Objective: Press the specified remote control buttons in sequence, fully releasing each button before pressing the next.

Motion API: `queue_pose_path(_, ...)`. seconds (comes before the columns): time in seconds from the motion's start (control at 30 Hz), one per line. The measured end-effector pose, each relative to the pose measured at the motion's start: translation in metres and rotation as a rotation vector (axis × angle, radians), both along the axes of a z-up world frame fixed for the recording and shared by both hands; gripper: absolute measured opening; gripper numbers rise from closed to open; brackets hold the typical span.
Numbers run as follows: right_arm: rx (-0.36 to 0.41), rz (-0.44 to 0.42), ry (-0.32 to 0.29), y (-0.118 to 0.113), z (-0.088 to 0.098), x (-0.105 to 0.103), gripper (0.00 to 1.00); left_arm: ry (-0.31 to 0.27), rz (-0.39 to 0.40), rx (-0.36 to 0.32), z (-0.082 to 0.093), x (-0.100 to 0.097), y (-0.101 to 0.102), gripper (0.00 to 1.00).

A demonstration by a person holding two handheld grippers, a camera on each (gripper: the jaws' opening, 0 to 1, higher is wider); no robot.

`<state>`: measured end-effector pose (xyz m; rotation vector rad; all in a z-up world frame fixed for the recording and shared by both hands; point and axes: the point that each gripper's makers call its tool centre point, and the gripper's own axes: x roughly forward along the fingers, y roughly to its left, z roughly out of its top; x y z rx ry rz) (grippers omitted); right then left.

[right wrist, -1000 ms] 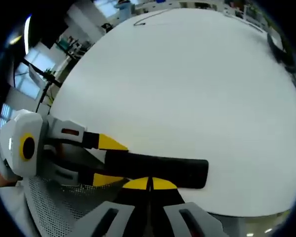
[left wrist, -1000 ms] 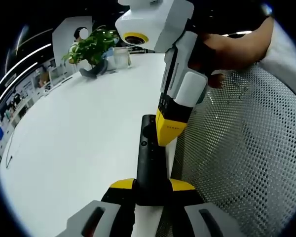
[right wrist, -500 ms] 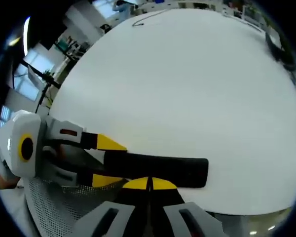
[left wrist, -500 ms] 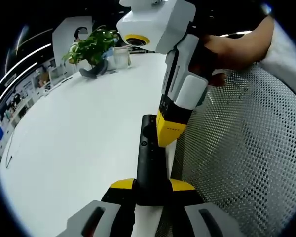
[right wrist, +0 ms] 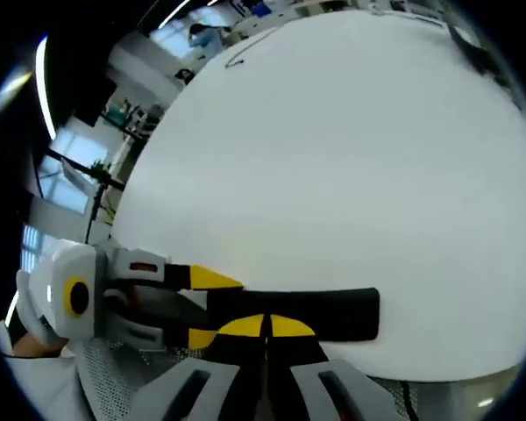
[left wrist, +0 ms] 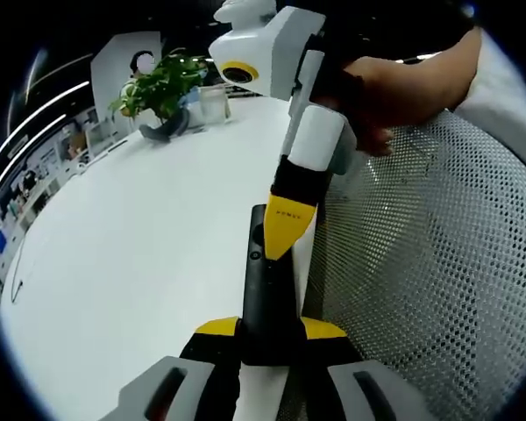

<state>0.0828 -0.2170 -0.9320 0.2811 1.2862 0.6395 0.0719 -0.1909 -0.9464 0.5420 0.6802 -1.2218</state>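
Observation:
A black remote control (left wrist: 265, 289) sticks forward out of my left gripper (left wrist: 270, 329), which is shut on its near end just above the white table (left wrist: 140, 237). My right gripper (left wrist: 285, 230) comes down from the upper right, shut, its yellow tips against the remote's top face beside a round button. In the right gripper view the remote (right wrist: 333, 313) lies crosswise, with my right gripper (right wrist: 265, 326) closed on top of it. There the left gripper (right wrist: 212, 307) clamps the remote's left end.
A mesh chair back (left wrist: 438, 263) stands right of the remote. A person's hand (left wrist: 394, 83) holds the right gripper. A potted plant (left wrist: 162, 83), a dark object (left wrist: 162, 130) and a clear container (left wrist: 215, 103) sit at the table's far end. A thin cable (right wrist: 245, 48) lies far off.
My right gripper has rolled and tilted, and its yellow tips have slid slightly left on the remote. The left gripper and the remote have stayed put.

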Motion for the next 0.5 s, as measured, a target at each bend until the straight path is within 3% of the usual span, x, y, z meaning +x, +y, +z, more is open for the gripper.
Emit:
queue_pose_path(0.27, -0.017, 0.045, 0.007, 0.0041, -0.0054, -0.004, 0.0, -0.011, -0.025, 0.002, -0.001, -0.0029, -0.0038, 0.24)
queue_pose_path(0.5, -0.005, 0.014, 0.021, 0.0031, -0.0056, -0.0033, 0.0, -0.009, -0.023, 0.002, -0.001, -0.0028, -0.0037, 0.24)
